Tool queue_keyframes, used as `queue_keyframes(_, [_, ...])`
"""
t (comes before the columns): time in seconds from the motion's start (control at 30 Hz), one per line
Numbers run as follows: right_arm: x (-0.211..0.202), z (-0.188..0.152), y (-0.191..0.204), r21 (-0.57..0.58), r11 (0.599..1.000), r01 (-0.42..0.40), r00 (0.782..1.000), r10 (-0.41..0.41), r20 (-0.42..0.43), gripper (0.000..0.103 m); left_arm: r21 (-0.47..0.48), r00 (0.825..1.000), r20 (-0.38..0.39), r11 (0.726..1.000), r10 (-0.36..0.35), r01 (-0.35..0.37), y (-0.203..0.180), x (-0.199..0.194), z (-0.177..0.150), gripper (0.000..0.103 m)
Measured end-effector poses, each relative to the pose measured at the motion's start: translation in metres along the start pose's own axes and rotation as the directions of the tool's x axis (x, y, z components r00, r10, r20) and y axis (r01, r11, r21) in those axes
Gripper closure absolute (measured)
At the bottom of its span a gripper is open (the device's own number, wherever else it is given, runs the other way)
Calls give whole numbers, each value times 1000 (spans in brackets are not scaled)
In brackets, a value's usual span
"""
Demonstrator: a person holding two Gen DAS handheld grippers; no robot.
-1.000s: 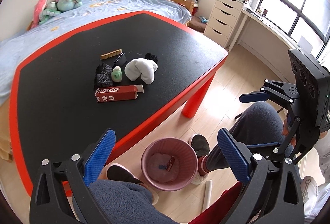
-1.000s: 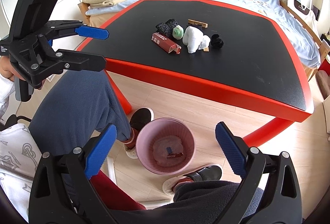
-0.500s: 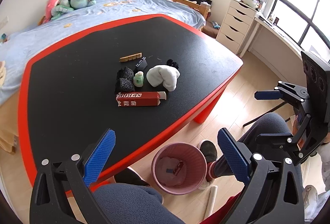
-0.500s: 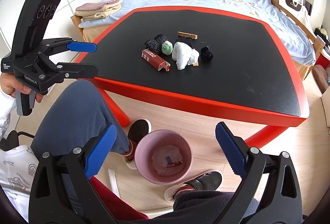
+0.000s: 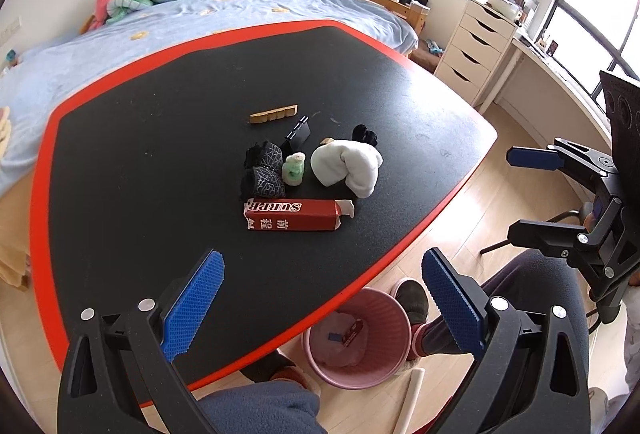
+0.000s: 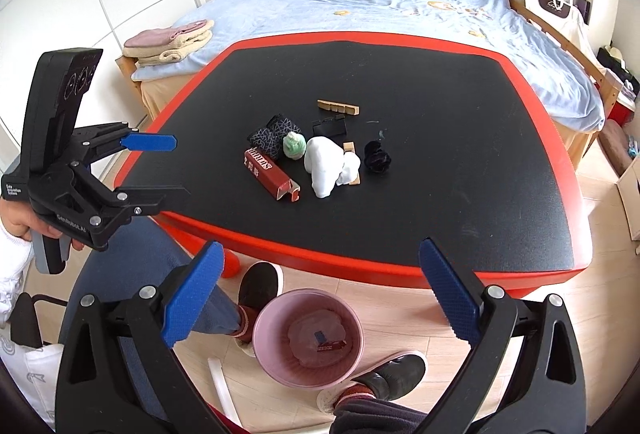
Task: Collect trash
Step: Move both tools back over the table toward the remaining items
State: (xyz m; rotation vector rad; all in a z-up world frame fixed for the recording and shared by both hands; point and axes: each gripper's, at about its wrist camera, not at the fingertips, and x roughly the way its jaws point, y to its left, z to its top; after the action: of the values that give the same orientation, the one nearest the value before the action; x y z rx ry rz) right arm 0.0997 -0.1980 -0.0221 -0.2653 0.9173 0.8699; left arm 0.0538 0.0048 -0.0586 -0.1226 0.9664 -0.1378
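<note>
A red carton lies on the black table, nearest the front edge. Behind it cluster a white crumpled wad, a small green-white item, dark patterned bundles, a black lump, a black clip and a wooden strip. A pink bin stands on the floor below the table edge, with scraps inside. My left gripper is open above the table's near edge. My right gripper is open over the bin.
A person's legs and shoes flank the bin. A white stick lies on the wooden floor. A bed with plush toys stands behind the table; white drawers and a desk stand by the window.
Both grippers have risen and moved toward the table, so the table objects sit larger and nearer the centre. Both stay open with nothing held.
</note>
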Motion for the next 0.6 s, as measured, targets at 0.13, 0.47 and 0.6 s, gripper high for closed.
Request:
queue_keyframes(0.13, [15, 14, -6, 13, 1000, 8, 1000, -8, -12, 6, -5, 1000, -20, 1000, -1, 1, 6, 14, 5, 8])
queue_keyframes(0.47, [57, 38, -18, 48, 999, 0, 999, 2, -49, 6, -29, 997, -83, 1000, -6, 3, 19, 54, 13, 8])
queue_keyframes(0.6, [73, 44, -21, 55, 998, -8, 998, 11, -62, 6, -36, 995, -101, 999, -14, 10, 24, 65, 13, 8])
